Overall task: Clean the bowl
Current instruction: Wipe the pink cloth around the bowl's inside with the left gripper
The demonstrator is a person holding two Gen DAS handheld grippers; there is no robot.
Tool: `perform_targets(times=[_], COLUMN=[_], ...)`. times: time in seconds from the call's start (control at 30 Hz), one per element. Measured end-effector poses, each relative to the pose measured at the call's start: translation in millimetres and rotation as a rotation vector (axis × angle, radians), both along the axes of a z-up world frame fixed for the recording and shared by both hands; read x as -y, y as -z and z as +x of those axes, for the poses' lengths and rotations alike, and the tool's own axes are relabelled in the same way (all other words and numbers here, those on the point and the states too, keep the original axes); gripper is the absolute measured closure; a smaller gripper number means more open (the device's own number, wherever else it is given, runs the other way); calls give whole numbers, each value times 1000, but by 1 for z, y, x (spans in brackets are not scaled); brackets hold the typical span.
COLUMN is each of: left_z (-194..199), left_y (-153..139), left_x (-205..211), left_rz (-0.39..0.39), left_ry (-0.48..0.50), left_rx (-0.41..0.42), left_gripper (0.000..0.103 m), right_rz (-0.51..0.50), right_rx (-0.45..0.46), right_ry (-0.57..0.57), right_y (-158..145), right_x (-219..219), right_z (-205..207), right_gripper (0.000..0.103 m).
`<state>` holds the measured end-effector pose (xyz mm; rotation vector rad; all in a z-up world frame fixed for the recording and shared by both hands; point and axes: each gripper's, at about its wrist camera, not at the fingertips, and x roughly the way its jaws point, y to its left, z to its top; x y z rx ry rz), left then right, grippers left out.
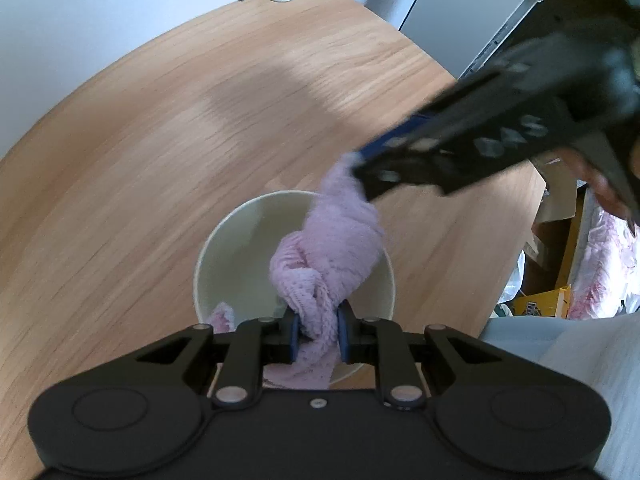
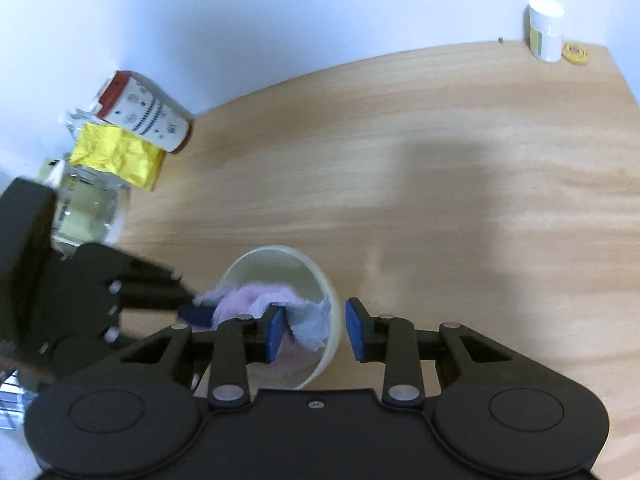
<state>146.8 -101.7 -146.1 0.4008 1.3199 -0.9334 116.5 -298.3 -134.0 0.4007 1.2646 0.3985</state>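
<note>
Table [image 2: 440, 128]: pale wood with a fine straight grain, smooth, with soft shadows lying across it.
Left claw [image 1: 319, 332]: black, with blue pads; clenched tight on a twisted rope of the pink cloth, just above the bowl.
Right claw [image 2: 316, 330]: same black frame and blue pads; jaws stand apart, straddling the bowl's near rim, left pad touching the cloth, right pad outside the bowl and touching nothing. From the left wrist view its tip looks to meet the cloth's upper end, too blurred to tell a grip.
Bowl [image 1: 224, 264]: round, cream, smooth and plain inside, sitting on the table directly under both claws.
Cloth [image 1: 340, 248]: pink, fluffy knit, wrung into a thick twist, its lower end trailing into the bowl.
Jar [image 2: 546, 34]: small, white-capped, at the table's far corner by the wall.
</note>
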Motion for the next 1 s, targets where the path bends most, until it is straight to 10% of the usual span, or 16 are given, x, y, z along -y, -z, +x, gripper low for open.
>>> perform_targets(times=[1.0], left_z=[-2], left_y=[5], left_x=[-15], left_rz=[-115], left_ry=[-197], left_rx=[74], left_gripper=[79], right_rz=[110], right_rx=[-54], right_ry=[-189], right_y=[26], right_x=[-22], right_z=[30], right_gripper=[60])
